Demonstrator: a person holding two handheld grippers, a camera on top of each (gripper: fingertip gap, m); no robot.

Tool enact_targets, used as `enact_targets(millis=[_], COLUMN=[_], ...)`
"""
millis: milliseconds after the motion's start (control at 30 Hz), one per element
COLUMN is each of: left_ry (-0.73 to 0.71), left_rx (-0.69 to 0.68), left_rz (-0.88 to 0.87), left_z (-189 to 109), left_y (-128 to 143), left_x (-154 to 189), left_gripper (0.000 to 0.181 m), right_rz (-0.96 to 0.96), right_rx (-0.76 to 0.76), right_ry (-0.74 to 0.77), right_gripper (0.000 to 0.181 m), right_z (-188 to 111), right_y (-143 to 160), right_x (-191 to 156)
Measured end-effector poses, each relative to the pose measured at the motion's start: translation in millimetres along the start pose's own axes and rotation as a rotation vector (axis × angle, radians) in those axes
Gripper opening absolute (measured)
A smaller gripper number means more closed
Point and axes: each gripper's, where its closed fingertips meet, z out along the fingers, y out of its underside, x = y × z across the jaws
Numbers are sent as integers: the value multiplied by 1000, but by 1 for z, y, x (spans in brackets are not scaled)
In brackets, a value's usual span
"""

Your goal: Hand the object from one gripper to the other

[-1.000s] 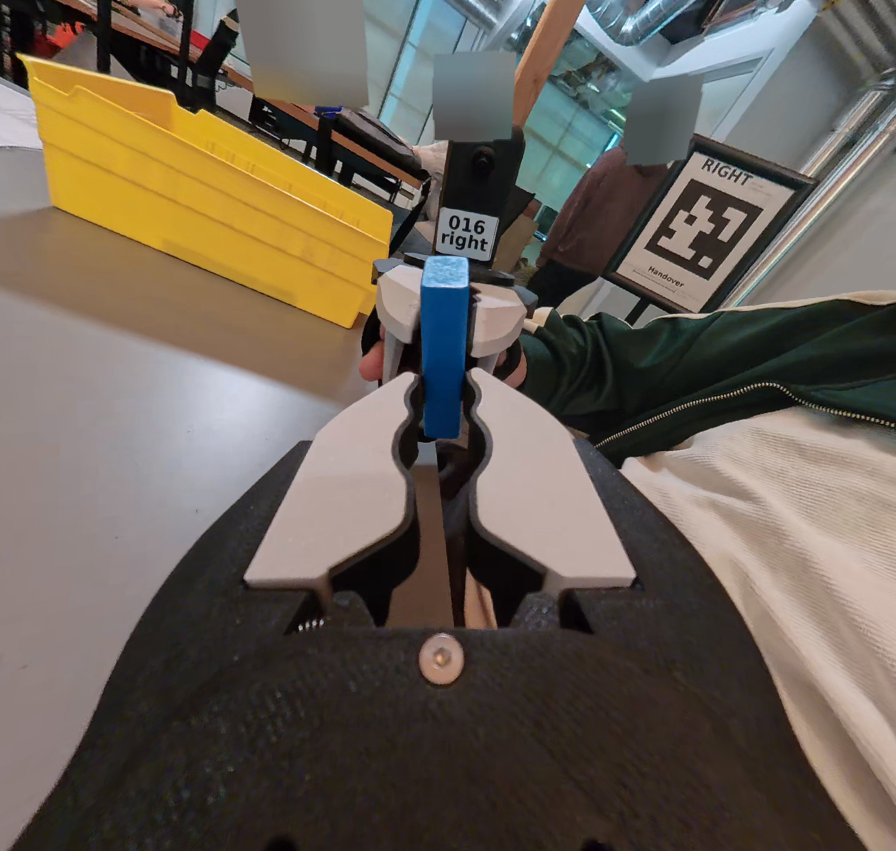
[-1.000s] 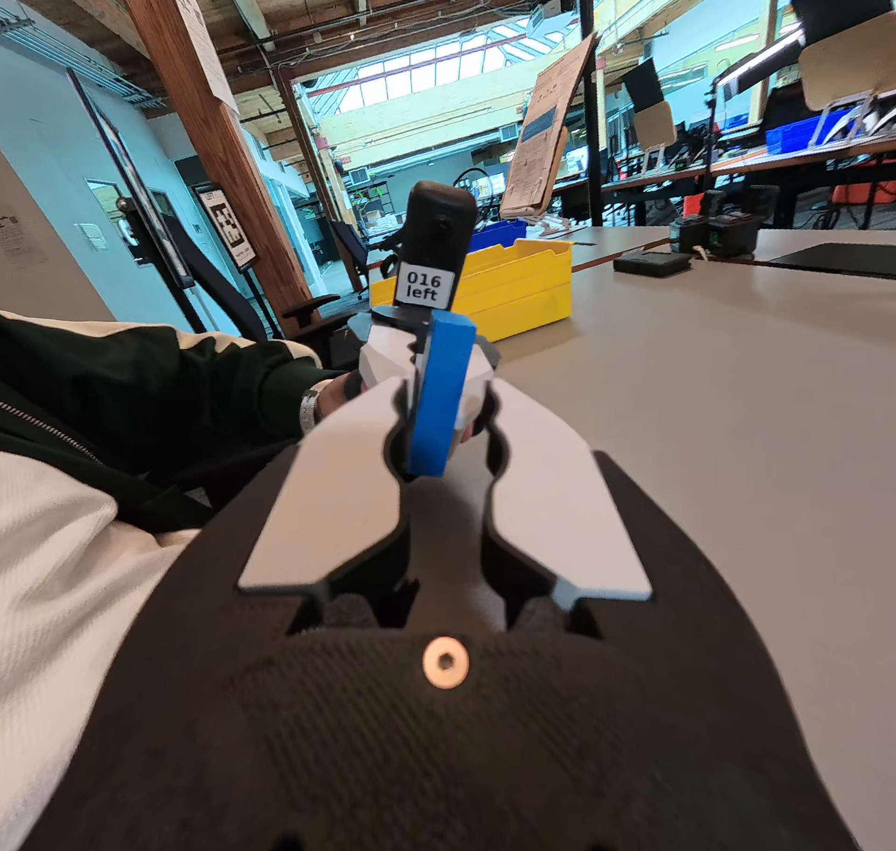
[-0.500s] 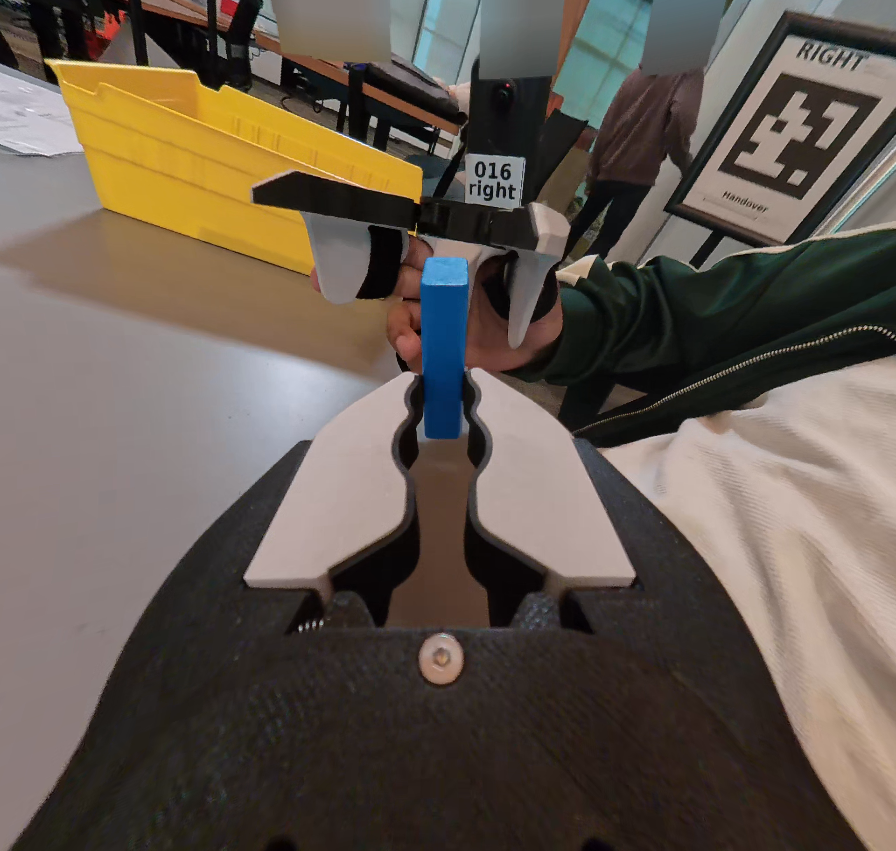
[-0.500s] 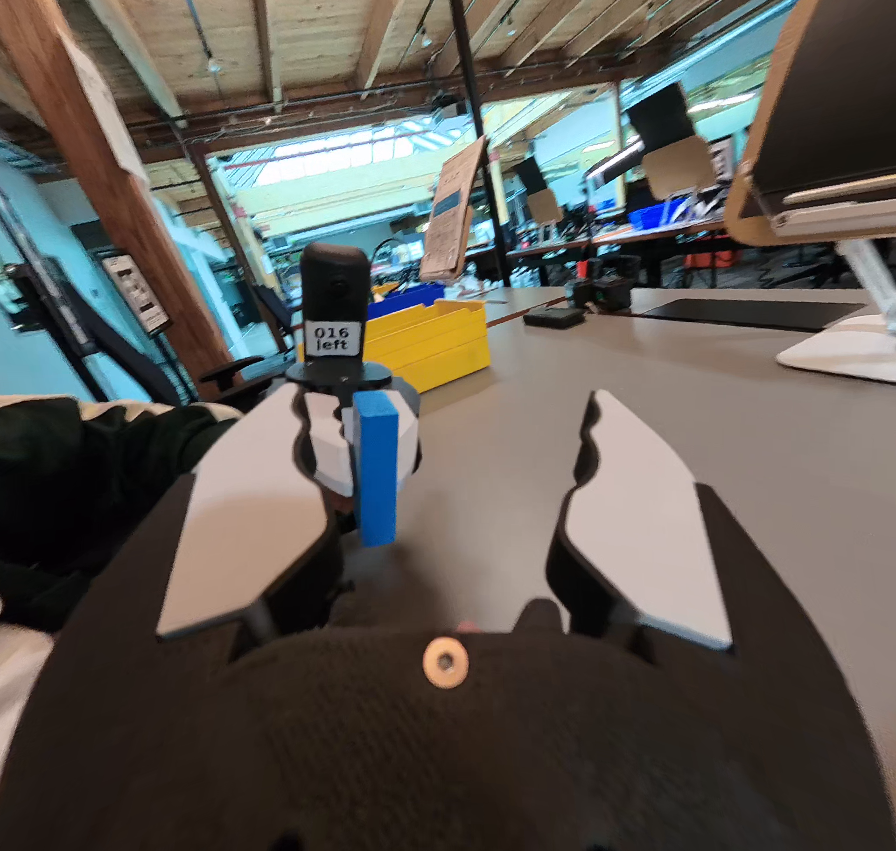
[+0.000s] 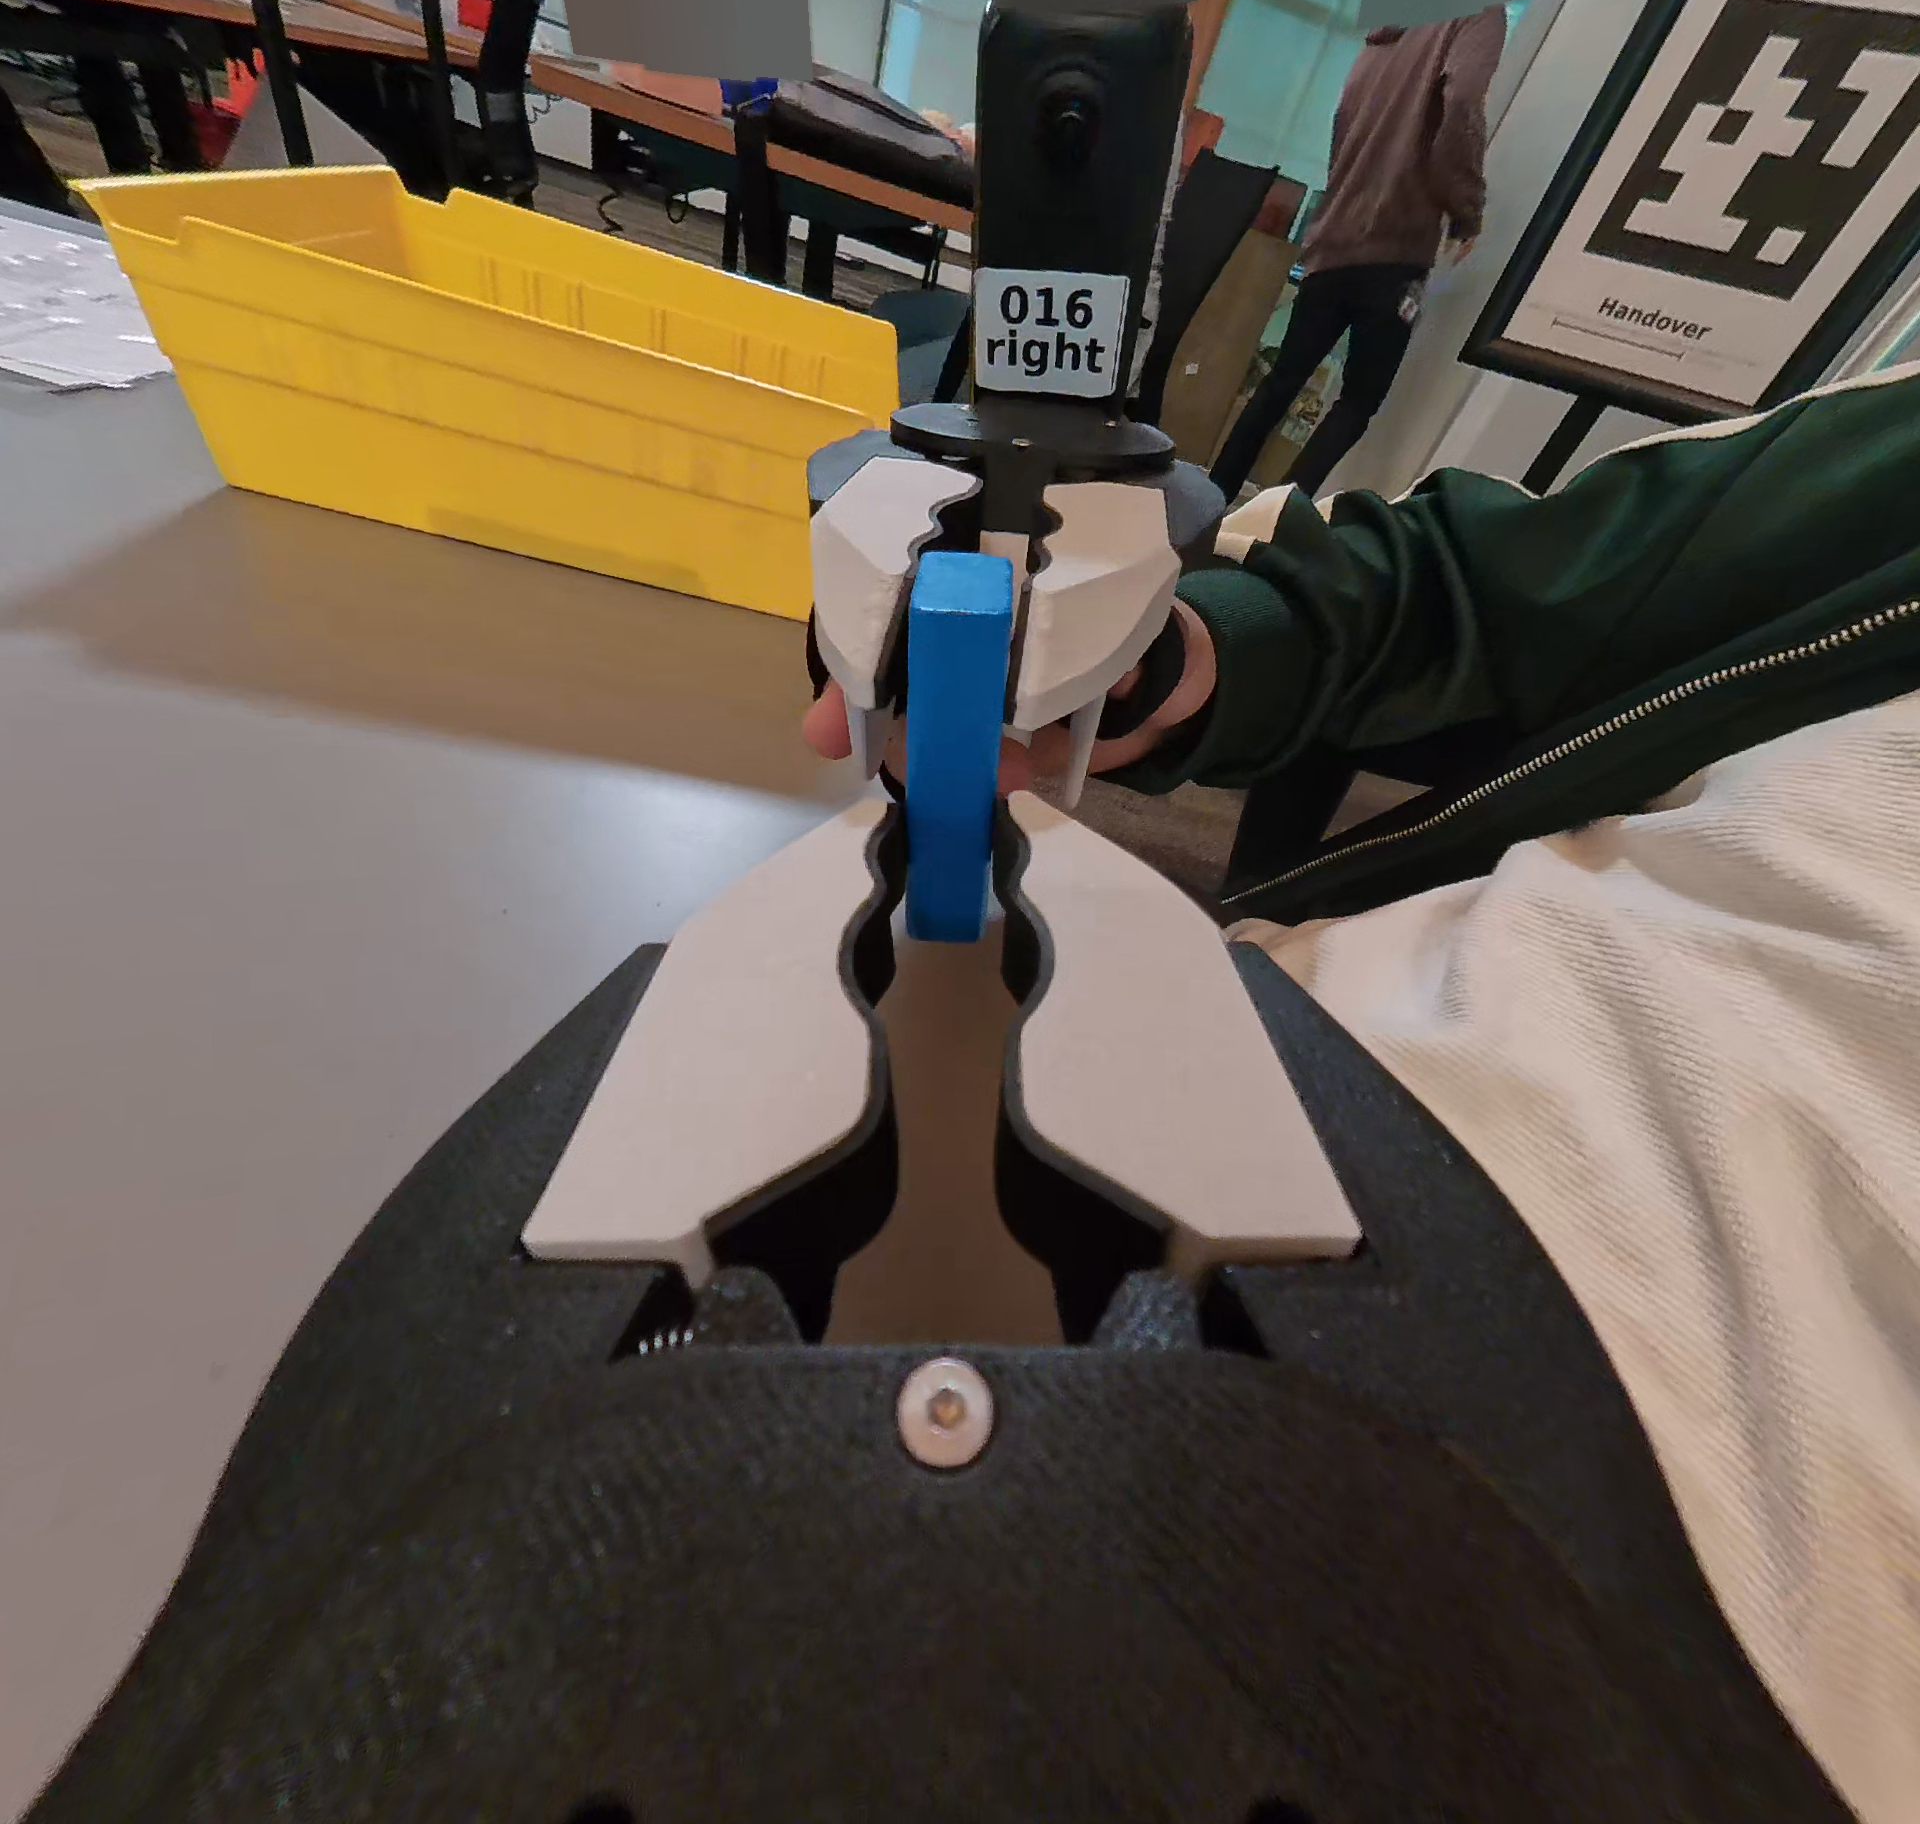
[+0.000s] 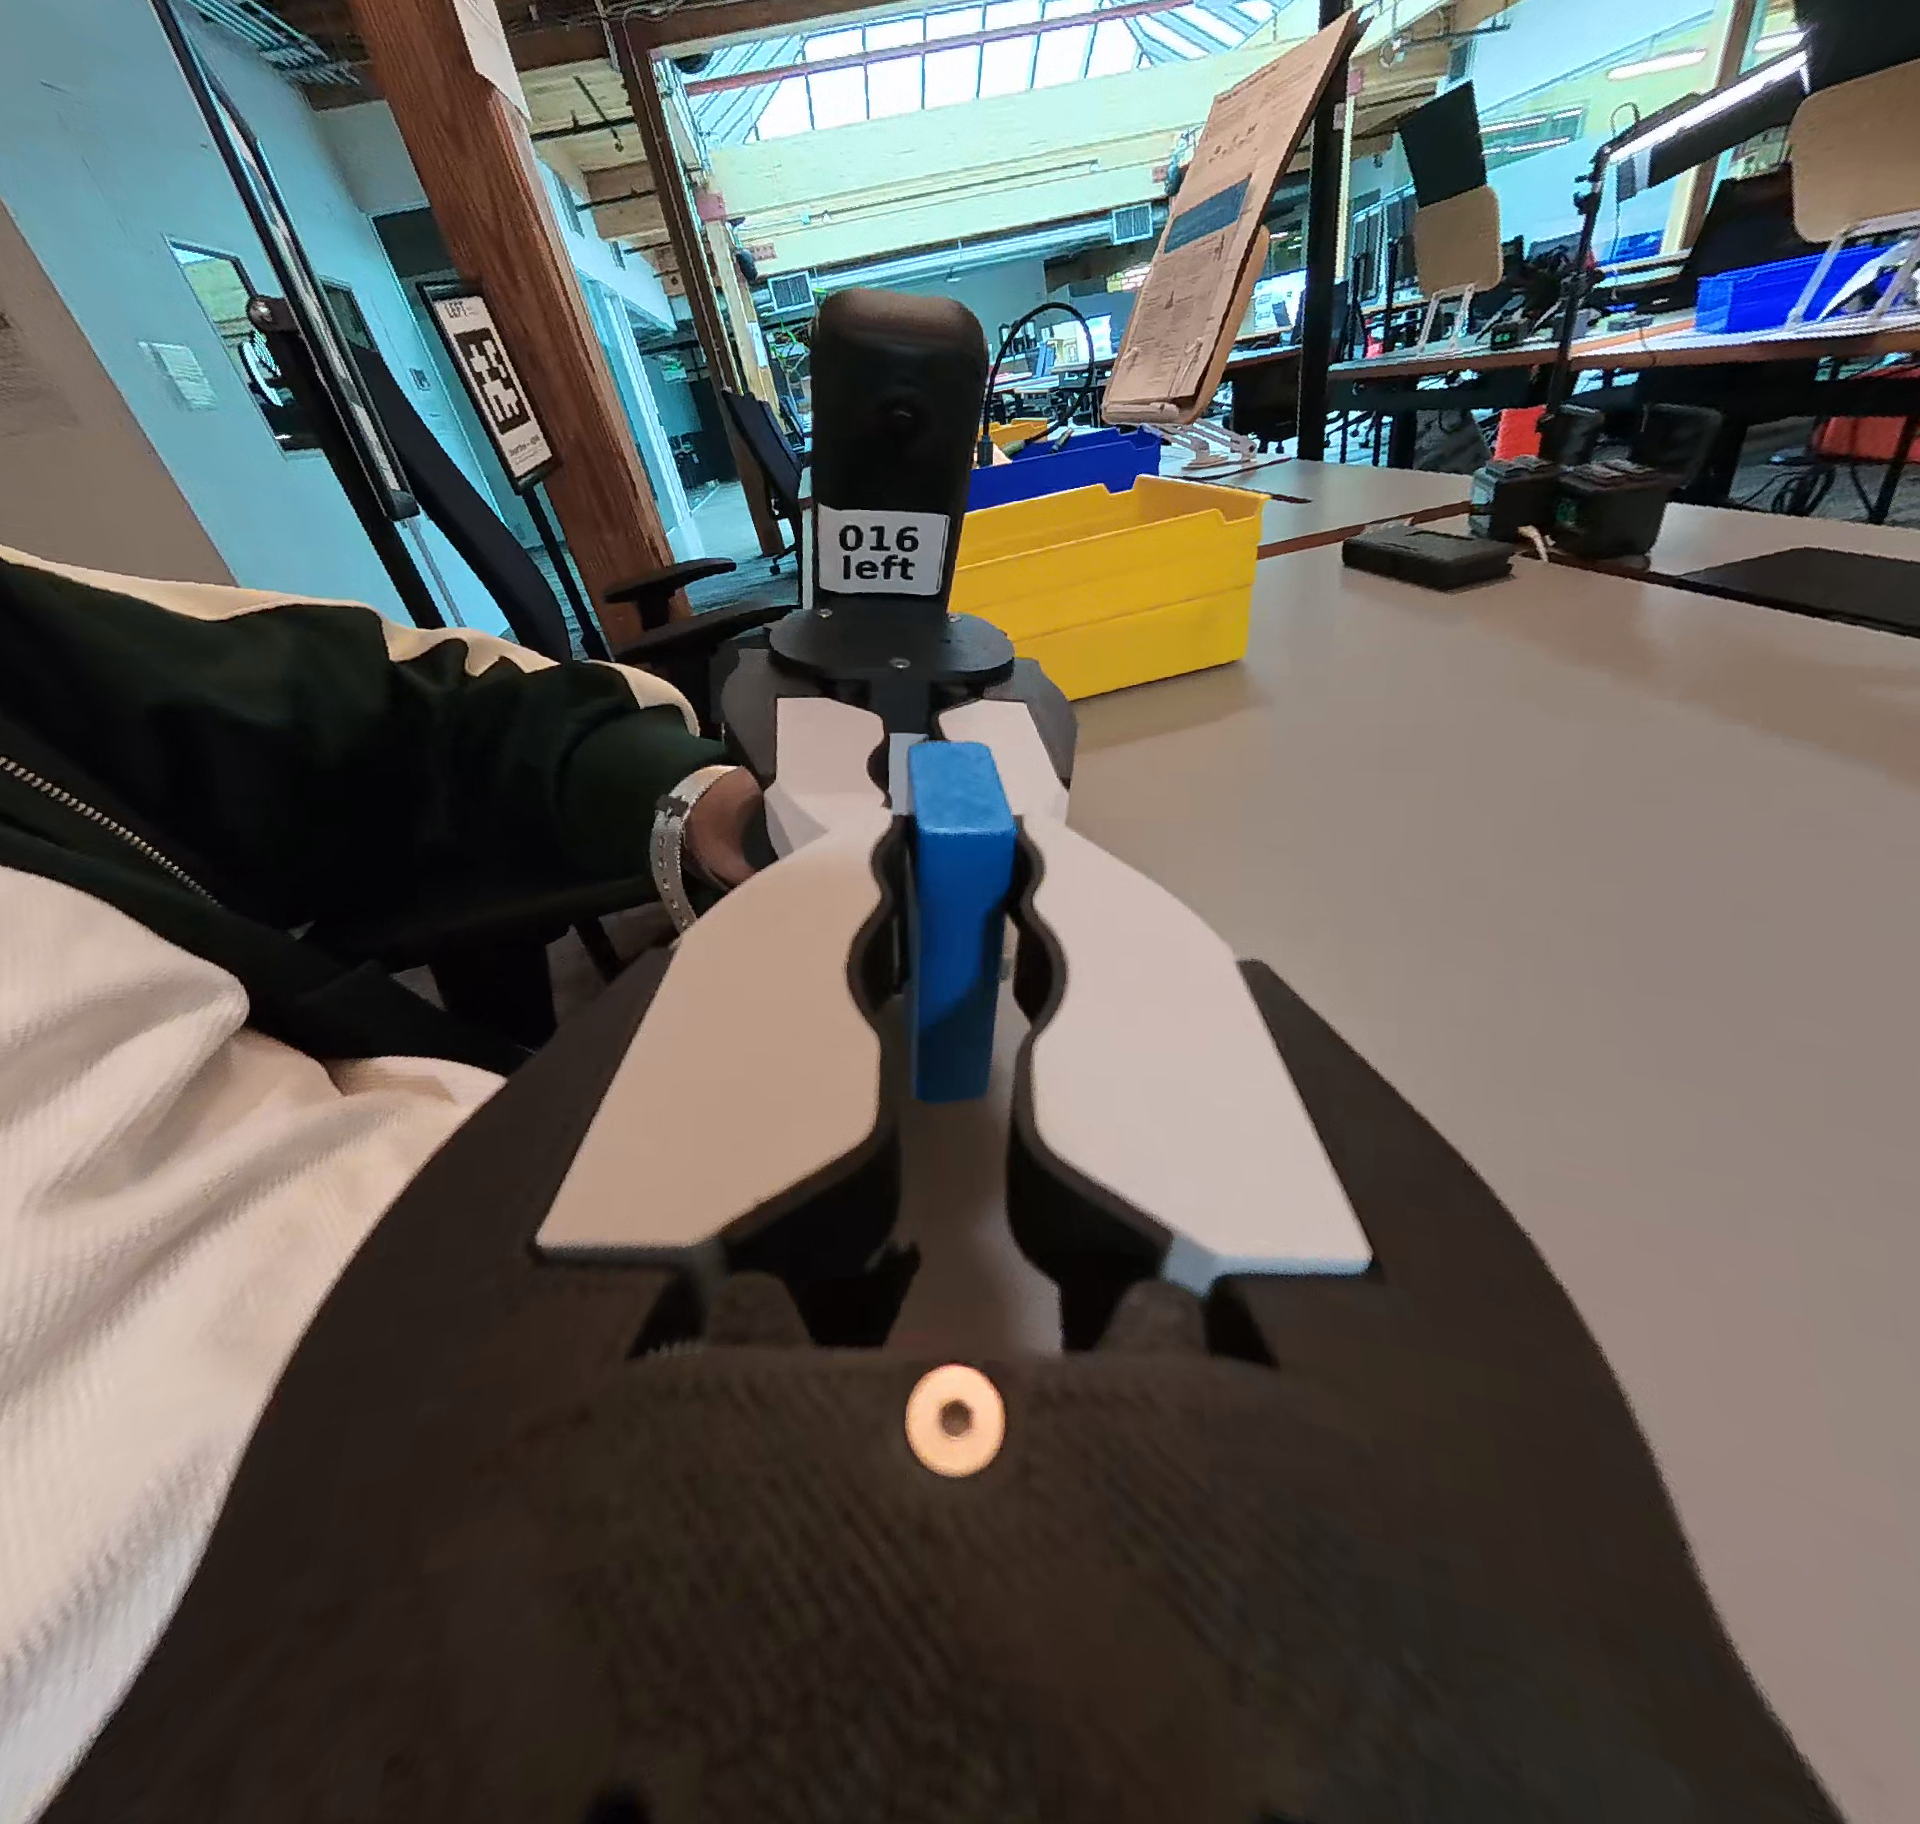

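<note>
A blue rectangular block stands upright between the two grippers, above the grey table. My left gripper is shut on its lower end. My right gripper faces it from the far side, its white fingers closed around the block's upper part. In the right wrist view my right gripper is shut on the block, and the left gripper holds the same block from behind. Both grippers grip the block at once.
A yellow bin stands on the table behind the grippers; it also shows in the right wrist view. A framed marker sign and a standing person are at the back right. Black devices sit on the far table. Only a small space, under 4 cm, lies between the two pairs of fingers.
Half a second ago my right gripper was wide open and drawn off to the side. It has come back and shut on the block. My left gripper has kept its hold throughout.
</note>
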Motion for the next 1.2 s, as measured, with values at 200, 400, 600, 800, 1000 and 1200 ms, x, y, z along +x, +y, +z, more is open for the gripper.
enact_targets(millis=[200, 400, 600, 800, 1000, 1200], left_ry=[11, 9, 96, 153, 159, 131], left_rx=[33, 43, 32, 36, 3, -12], left_rz=[15, 24, 10, -10, 26, 62], left_z=[0, 2, 8, 7, 7, 7], left_y=[-3, -2, 2, 2, 7, 7], left_x=[1, -1, 11, 18, 19, 19], left_gripper=[19, 40, 44, 33, 17, 16], right_rz=[-21, 14, 51, 11, -34, -30], right_rx=[13, 51, 57, 22, -2, 4], right_ry=[0, -19, -54, -70, -73, -71], right_gripper=[17, 16, 16, 16, 17, 16], right_z=[-1, -4, -3, 1, 5, 4], right_y=[-4, -10, -10, -6, -4, -5], right_x=[-2, -2, -6, -14, -19, -19])
